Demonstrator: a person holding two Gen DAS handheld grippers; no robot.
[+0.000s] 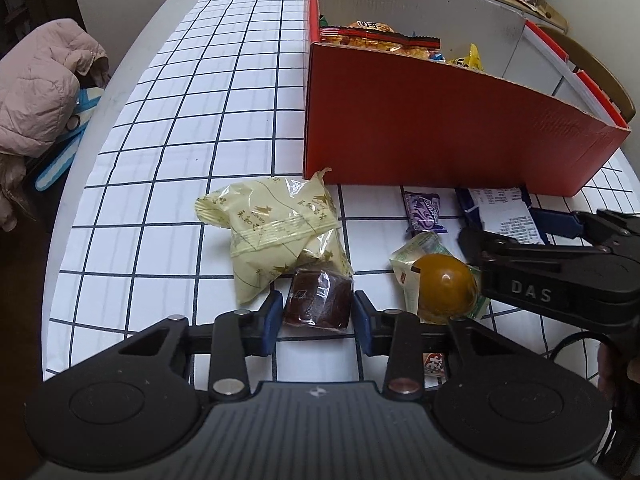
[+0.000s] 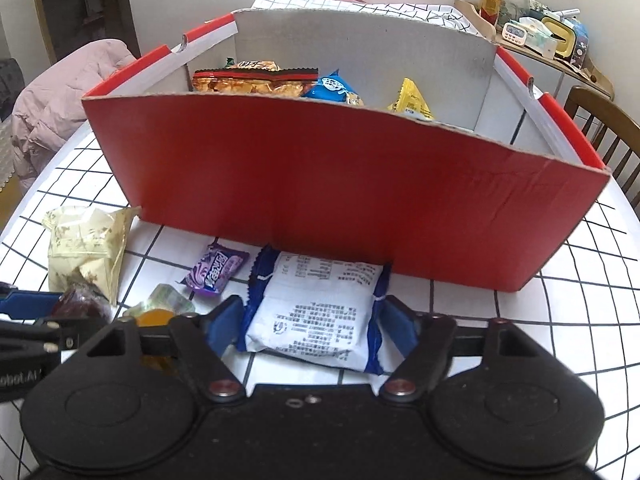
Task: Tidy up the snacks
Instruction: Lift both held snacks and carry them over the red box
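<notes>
Your left tool (image 1: 318,312) grips the brown wrapped cake (image 1: 318,300). Your right tool (image 2: 310,322) brackets the blue-and-white packet (image 2: 316,312), apparently touching both pads, on the tabletop (image 1: 240,120).

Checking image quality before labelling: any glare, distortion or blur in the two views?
Left wrist view: a bright glare spot on the orange jelly cup, grid lines of the tablecloth bow strongly outward, corners vignetted. Right wrist view: the red box front edge curves from fisheye, the small print on the white-and-blue packet is soft.
</notes>
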